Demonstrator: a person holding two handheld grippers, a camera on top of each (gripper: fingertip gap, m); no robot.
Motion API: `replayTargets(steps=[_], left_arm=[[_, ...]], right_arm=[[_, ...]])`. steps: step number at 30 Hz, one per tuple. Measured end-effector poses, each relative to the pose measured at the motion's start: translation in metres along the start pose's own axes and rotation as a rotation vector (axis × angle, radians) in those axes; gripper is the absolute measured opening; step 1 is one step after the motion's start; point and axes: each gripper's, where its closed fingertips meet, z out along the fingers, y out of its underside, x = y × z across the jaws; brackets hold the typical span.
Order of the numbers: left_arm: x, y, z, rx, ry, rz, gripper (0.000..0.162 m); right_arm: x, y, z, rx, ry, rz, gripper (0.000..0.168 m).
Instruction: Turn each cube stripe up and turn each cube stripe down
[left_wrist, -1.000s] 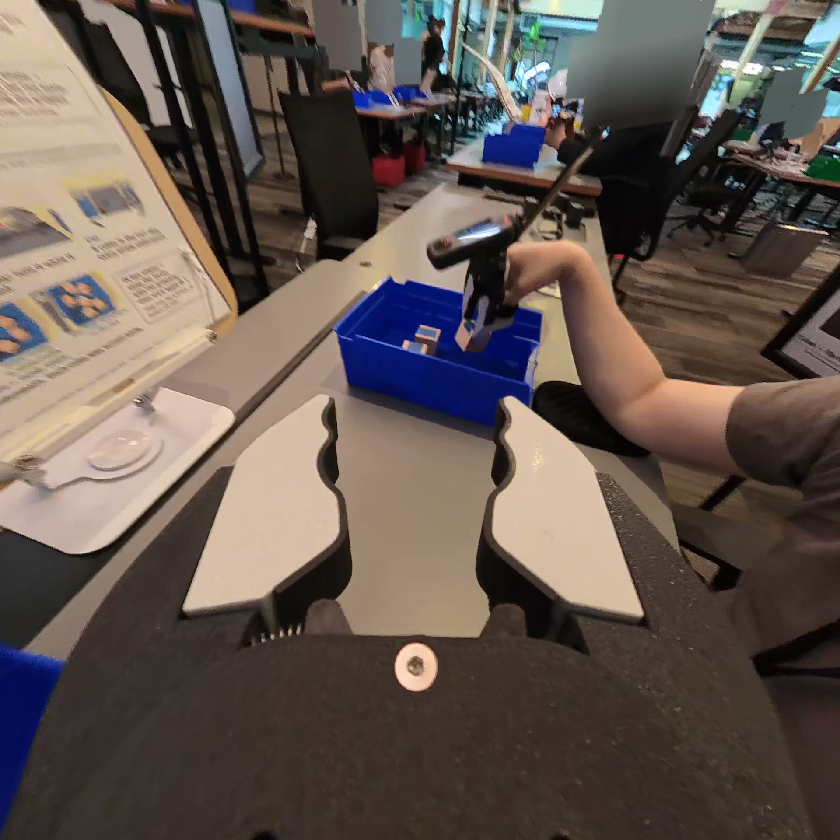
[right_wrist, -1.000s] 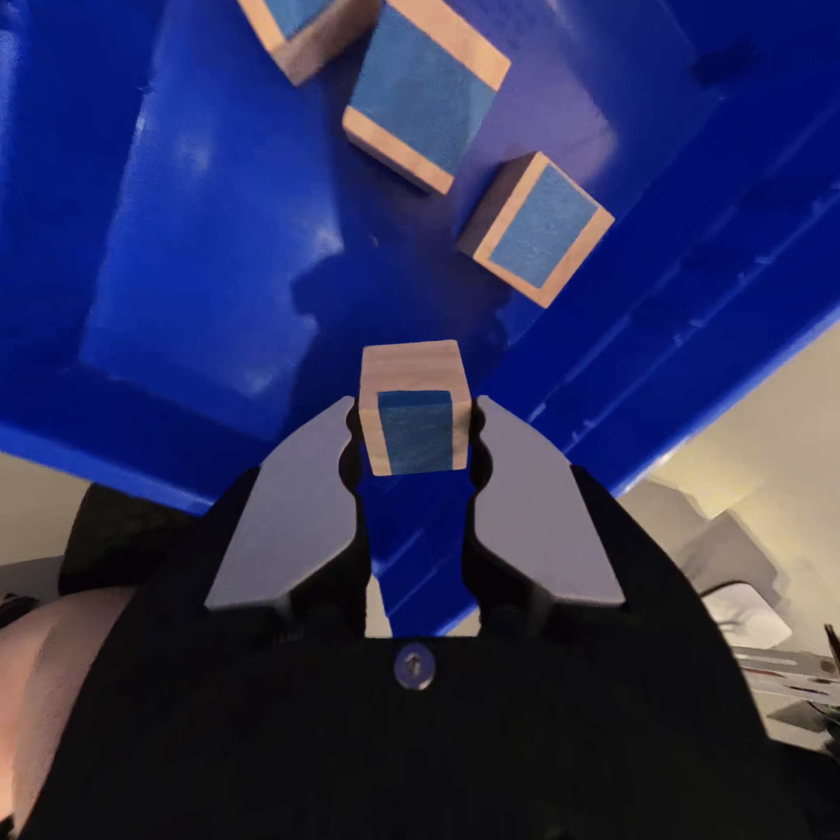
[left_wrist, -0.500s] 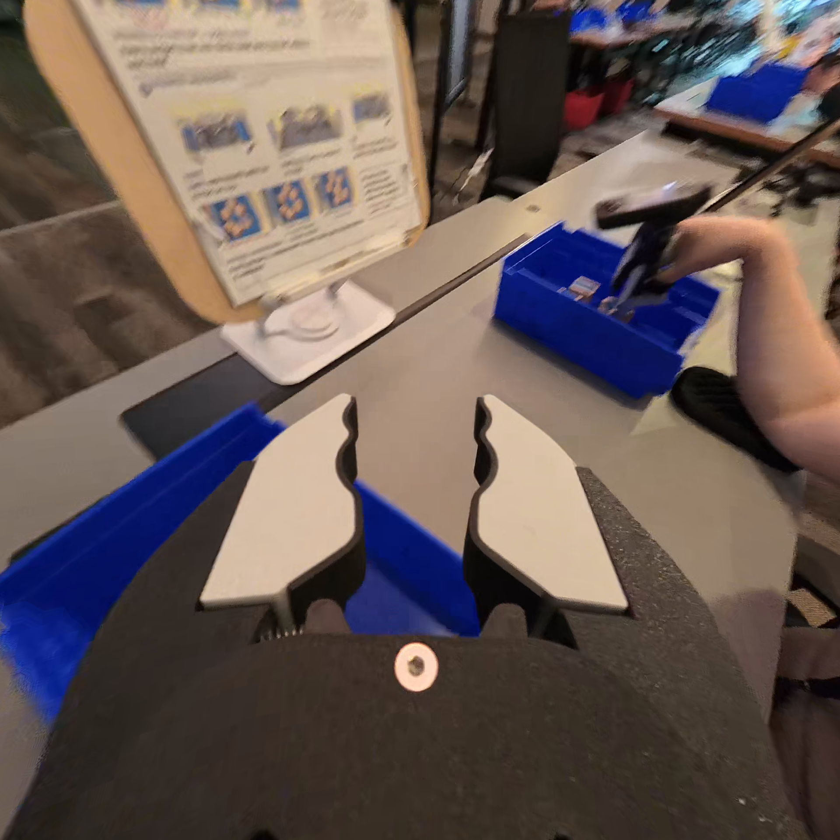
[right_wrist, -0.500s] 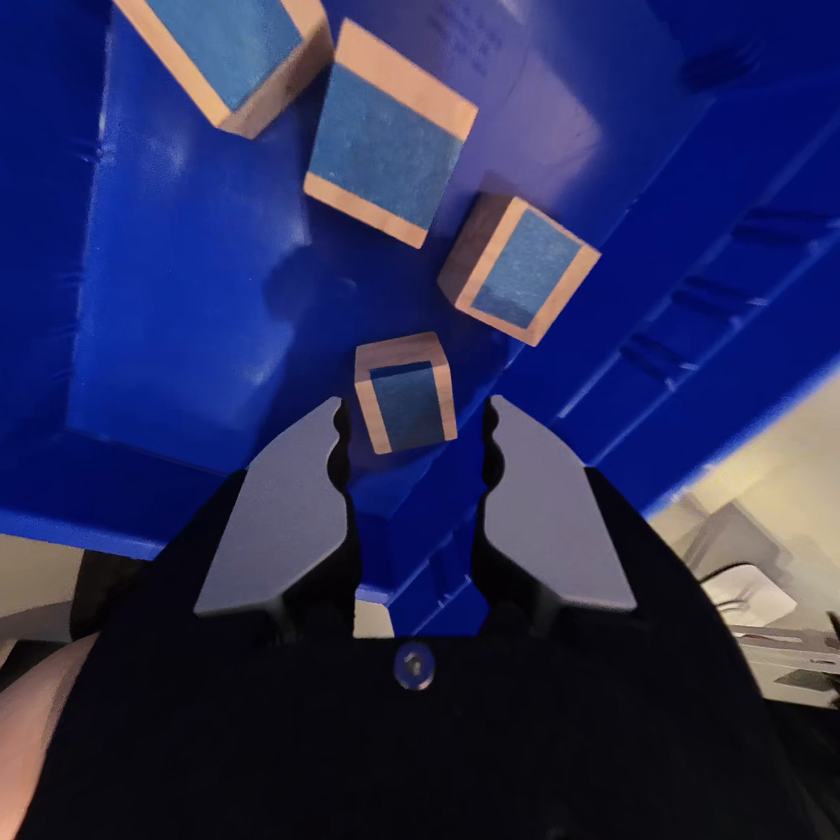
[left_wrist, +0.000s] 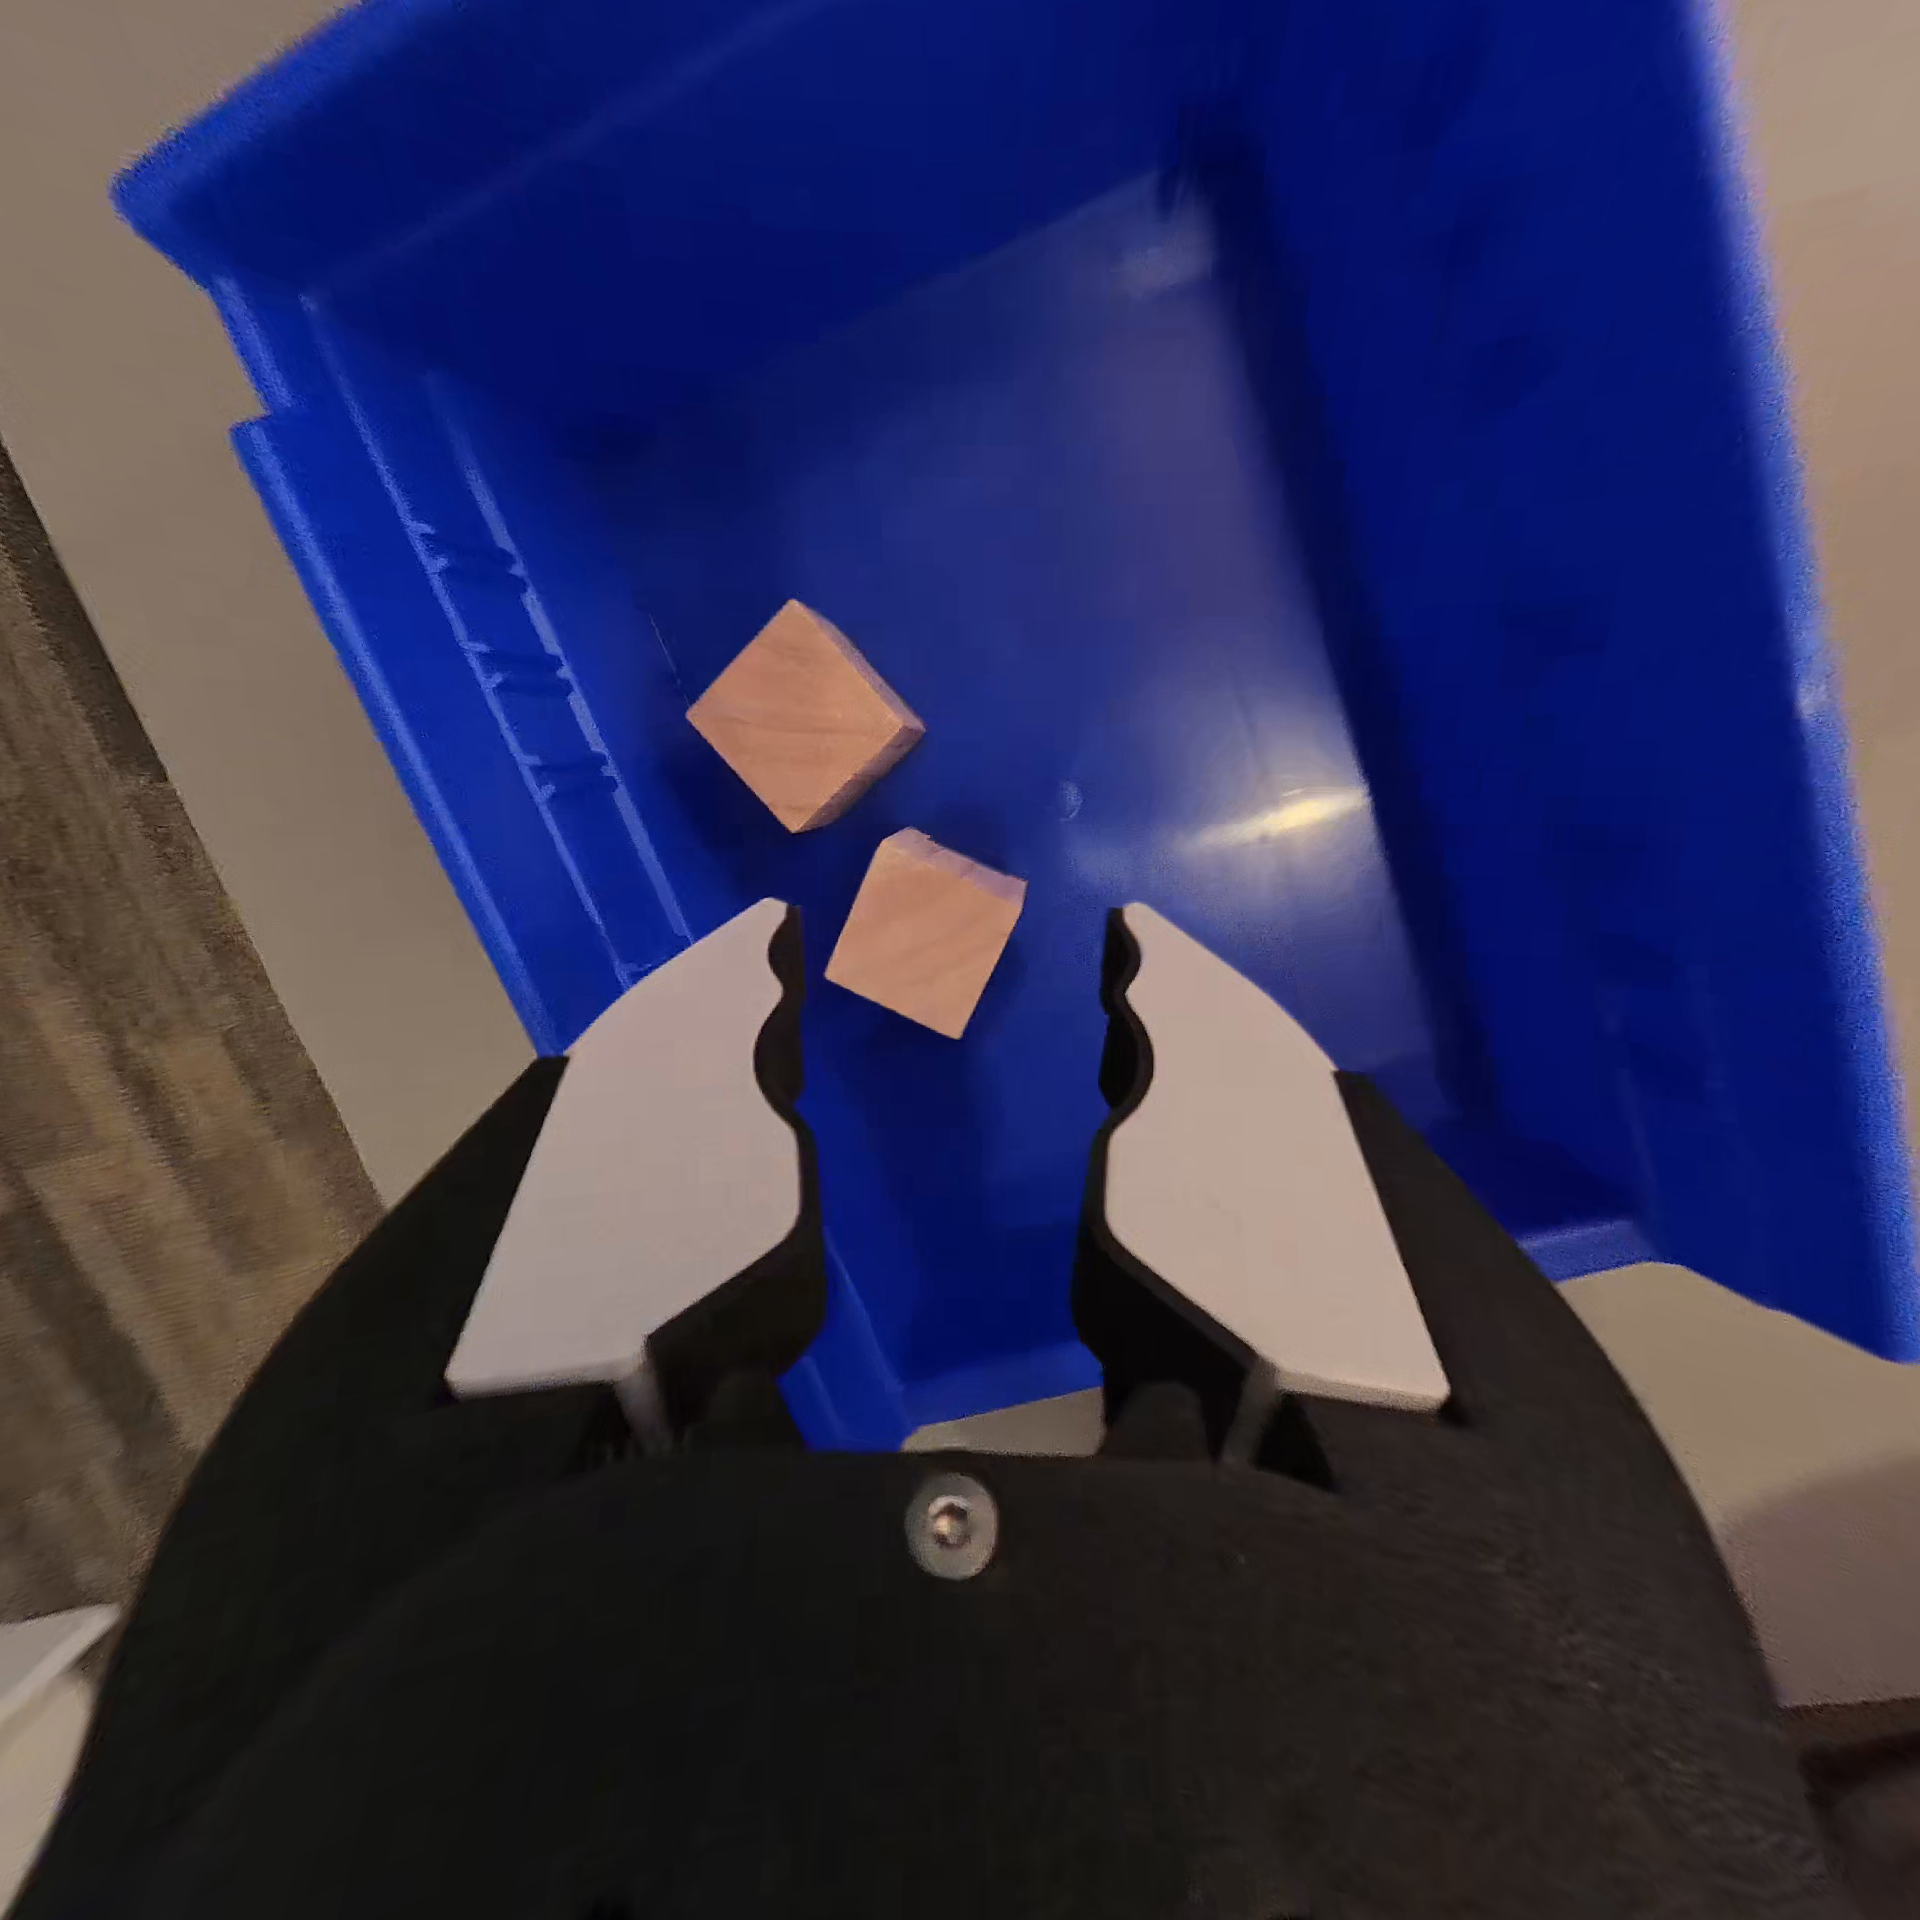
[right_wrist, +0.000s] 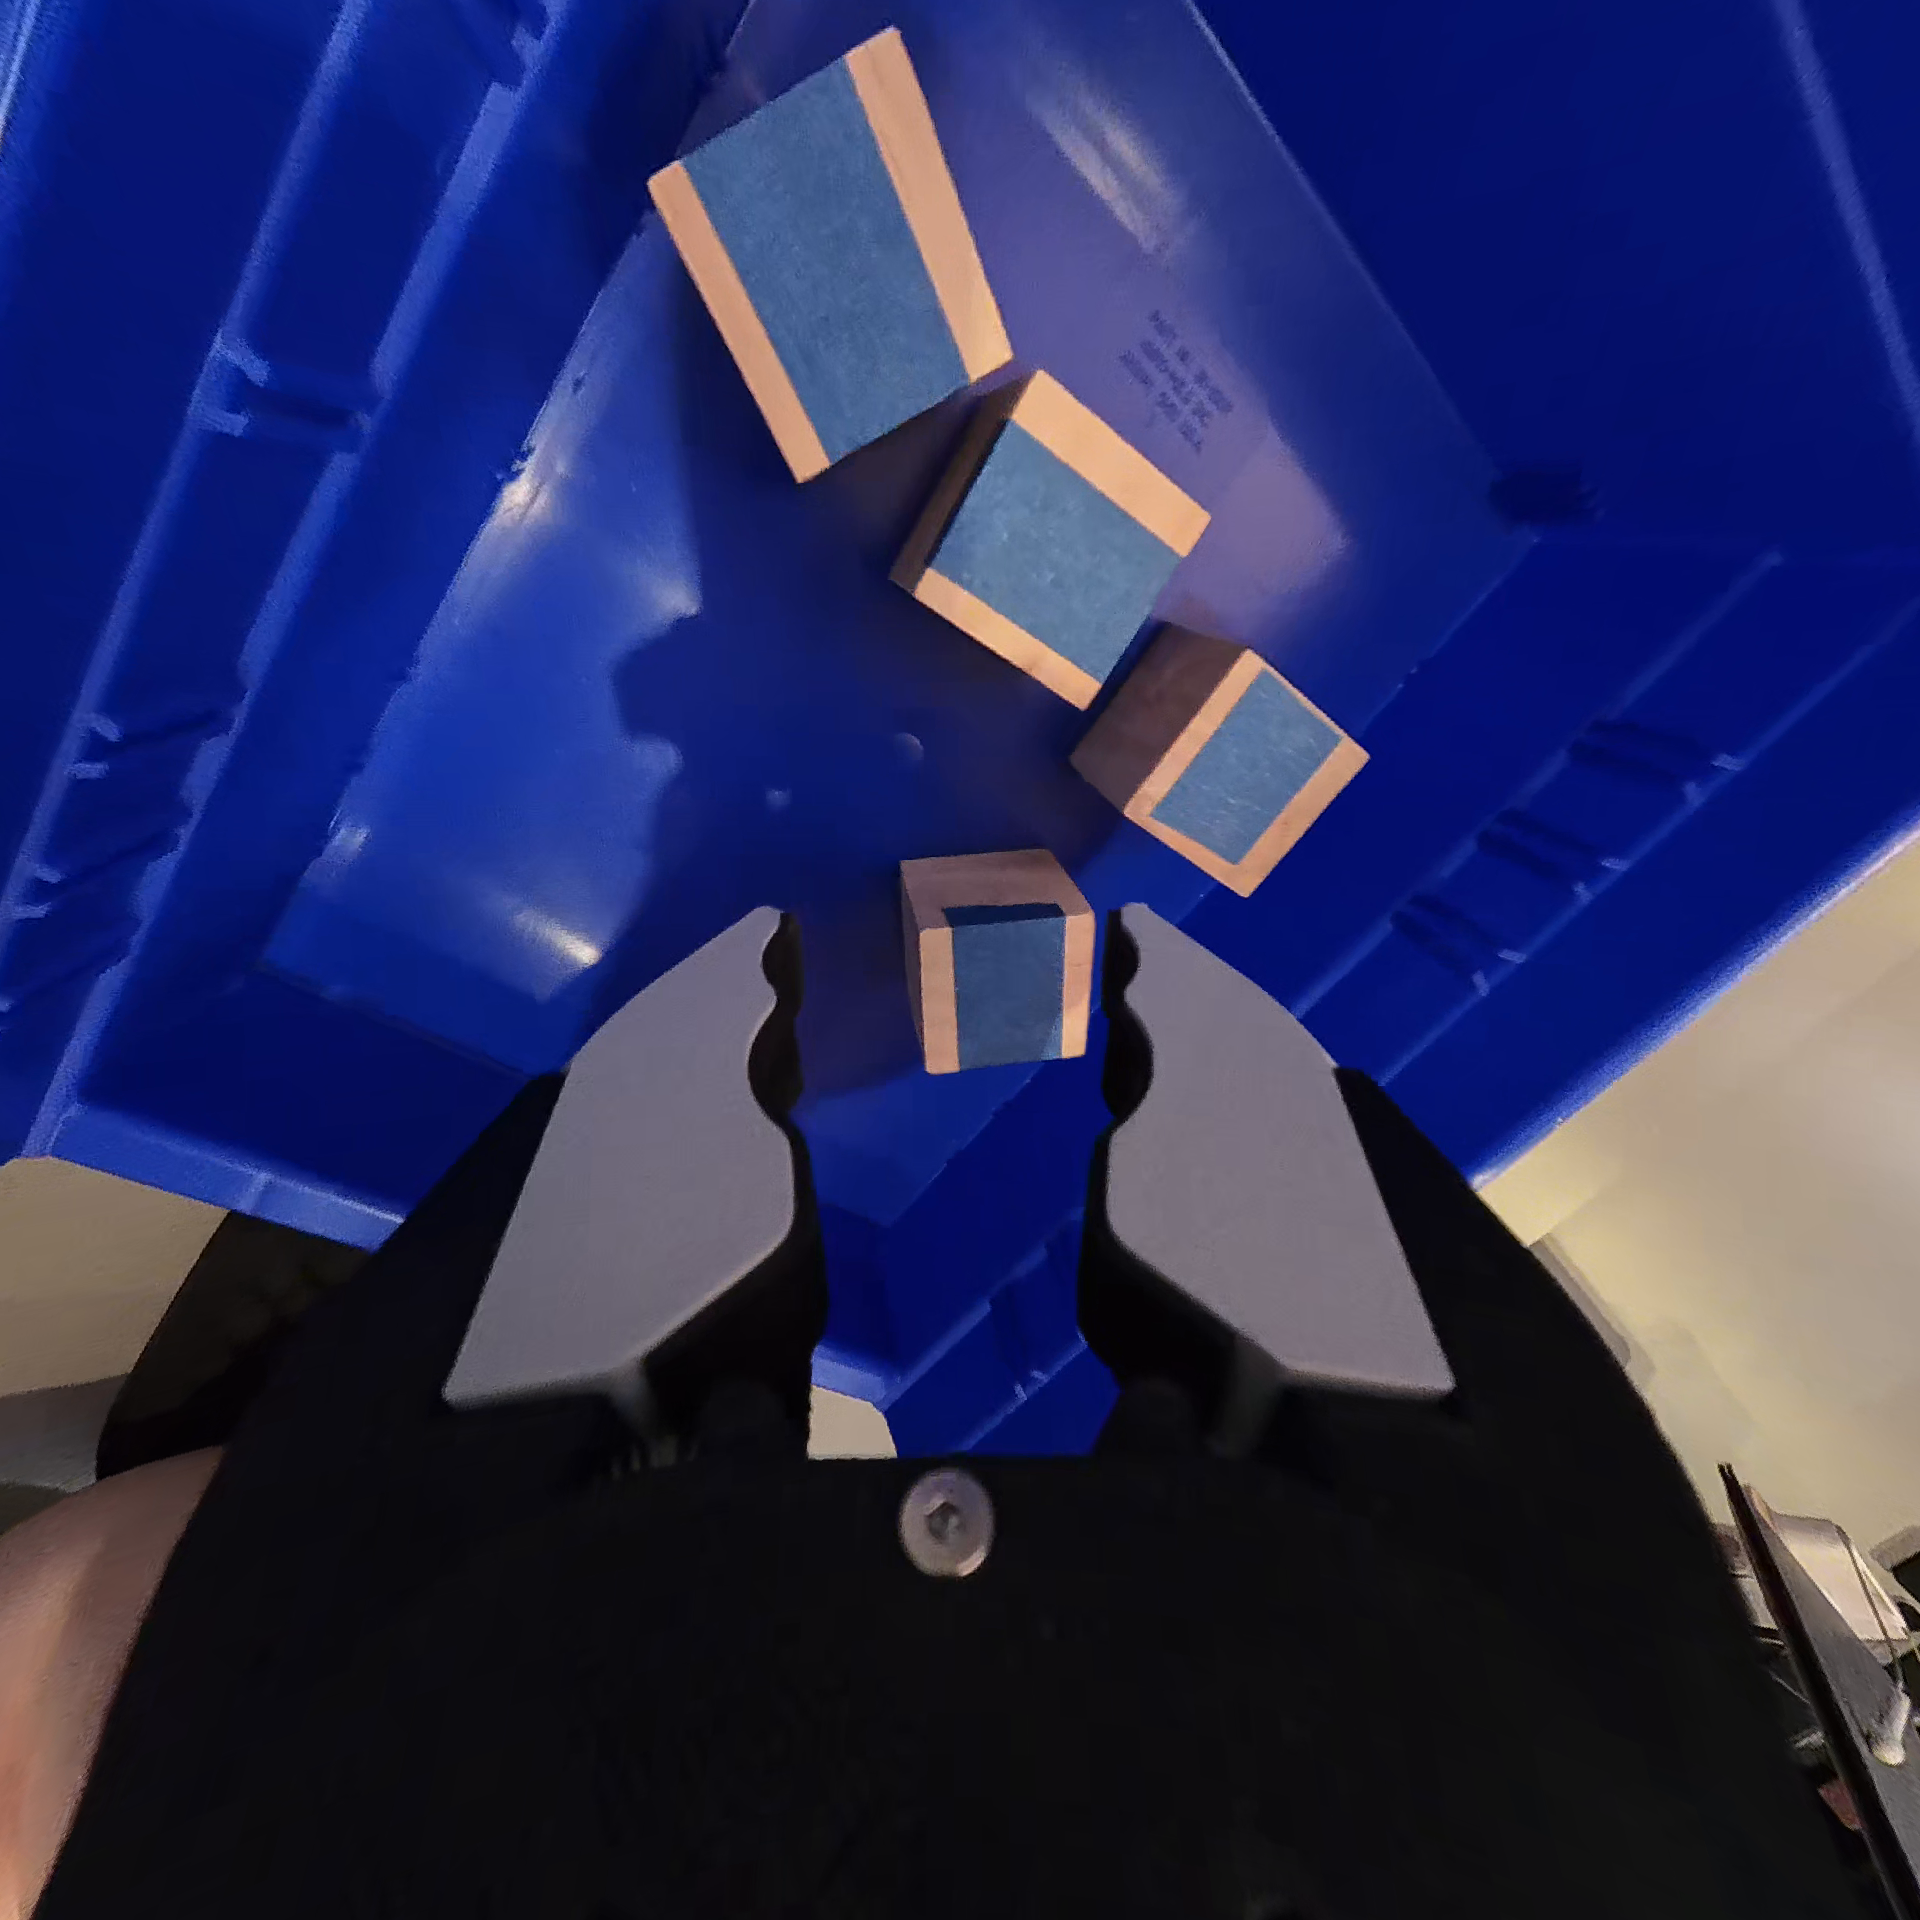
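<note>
Between my right hand-held gripper (right_wrist: 951, 914)'s wide jaws sits a small cube (right_wrist: 1000, 961), stripe facing me, three more at one o'clock. My left hand-held gripper (left_wrist: 951, 914), also wide, nears a plain cube (left_wrist: 925, 940). Light, rigid wood, likely; grip flat opposite faces.

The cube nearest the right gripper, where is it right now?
In the right wrist view, that cube sits on the blue bin floor between the open right gripper fingertips, nearer the right-hand one, just below three other striped cubes.
</note>
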Motion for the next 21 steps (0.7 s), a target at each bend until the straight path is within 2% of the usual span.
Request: replayTargets(steps=[1, 6, 12, 21], left_arm=[[0.001, 0.004, 0.007, -0.037, 0.001, 0.036, 0.057], [0.004, 0.024, 0.029, -0.161, 0.044, 0.141, 0.056], [-0.007, 0.033, 0.042, -0.221, -0.023, 0.264, 0.056], [-0.014, 0.039, 0.055, -0.284, -0.046, 0.277, 0.056]], right_arm=[[-0.001, 0.000, 0.001, -0.002, -0.003, -0.004, 0.058], [-0.003, -0.001, 0.003, -0.004, -0.013, -0.018, 0.058], [-0.008, -0.004, 0.004, -0.010, -0.018, -0.052, 0.058], [-0.013, -0.004, 0.006, -0.025, -0.030, -0.075, 0.057]])
